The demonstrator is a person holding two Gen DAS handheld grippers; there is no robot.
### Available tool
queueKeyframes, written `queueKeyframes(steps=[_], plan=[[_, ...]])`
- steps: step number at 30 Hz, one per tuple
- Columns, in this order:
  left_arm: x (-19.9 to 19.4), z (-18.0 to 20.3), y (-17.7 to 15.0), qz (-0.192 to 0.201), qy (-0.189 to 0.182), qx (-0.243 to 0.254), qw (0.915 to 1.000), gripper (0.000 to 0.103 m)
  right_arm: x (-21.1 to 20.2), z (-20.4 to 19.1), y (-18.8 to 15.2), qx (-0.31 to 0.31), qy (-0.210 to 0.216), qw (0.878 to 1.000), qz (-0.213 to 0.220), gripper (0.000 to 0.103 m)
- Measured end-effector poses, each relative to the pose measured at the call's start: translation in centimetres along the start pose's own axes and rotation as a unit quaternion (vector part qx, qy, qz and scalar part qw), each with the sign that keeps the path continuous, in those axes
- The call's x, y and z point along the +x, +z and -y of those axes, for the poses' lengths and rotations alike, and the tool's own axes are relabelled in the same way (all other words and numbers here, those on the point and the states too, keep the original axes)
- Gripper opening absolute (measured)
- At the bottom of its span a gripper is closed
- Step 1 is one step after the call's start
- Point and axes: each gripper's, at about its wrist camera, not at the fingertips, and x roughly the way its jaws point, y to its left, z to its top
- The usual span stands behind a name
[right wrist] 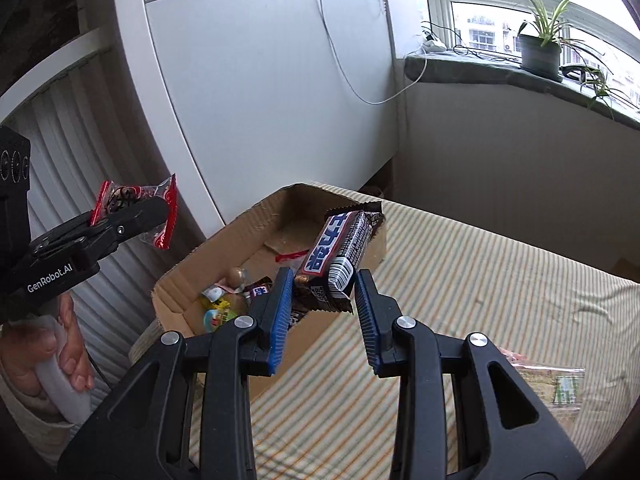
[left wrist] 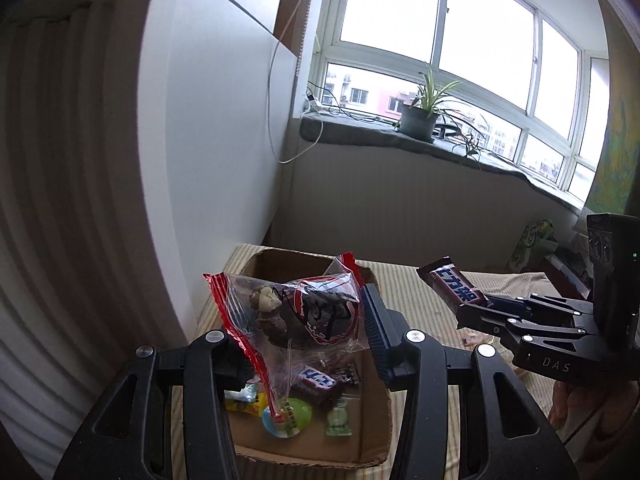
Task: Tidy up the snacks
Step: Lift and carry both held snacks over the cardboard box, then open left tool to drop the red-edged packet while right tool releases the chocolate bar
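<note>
My left gripper is shut on a clear snack bag with red edges, holding it above an open cardboard box. In the right wrist view that bag hangs at the left, left of the box. My right gripper is shut on a brown chocolate bar, over the box's near right wall. The left wrist view shows the same bar at the right, beyond the box rim. Several small wrapped snacks lie on the box floor.
The box sits on a striped cloth surface. A clear packet lies on the cloth at the right. White cabinet panels stand behind the box. A potted plant rests on the window sill. A hand grips the left handle.
</note>
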Motion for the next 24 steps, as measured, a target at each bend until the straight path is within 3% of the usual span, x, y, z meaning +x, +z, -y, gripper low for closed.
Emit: queueKeyframes(steps=[9, 19, 21, 22, 24], plan=[[-0.5, -0.7, 0.1, 0.006, 0.001, -0.006, 1.0, 0.045, 0.5, -2.4, 0.3, -0.022, 0.012, 1.0, -0.006, 0.033], [1.0, -2.3, -0.8, -0.016, 0.003, -0.019, 0.9997, 0.047, 4.4, -3.5, 1.2, -0.036, 0.028, 0.999, -0.03, 0.033], [1.5, -2.7, -1.2, -0.022, 0.01, -0.019, 0.9995, 0.063, 5.5, -3.7, 0.8, -0.044, 0.018, 0.998, -0.037, 0.041], [1.6, -2.8, -1.5, -0.022, 0.016, -0.019, 0.9995, 0.076, 5.8, -3.7, 0.5, -0.045, 0.011, 0.998, -0.038, 0.044], [1.6, -3.2, -1.9, -0.017, 0.027, -0.019, 0.9993, 0.079, 6.2, -3.5, 0.1, -0.039, 0.009, 0.998, -0.044, 0.047]])
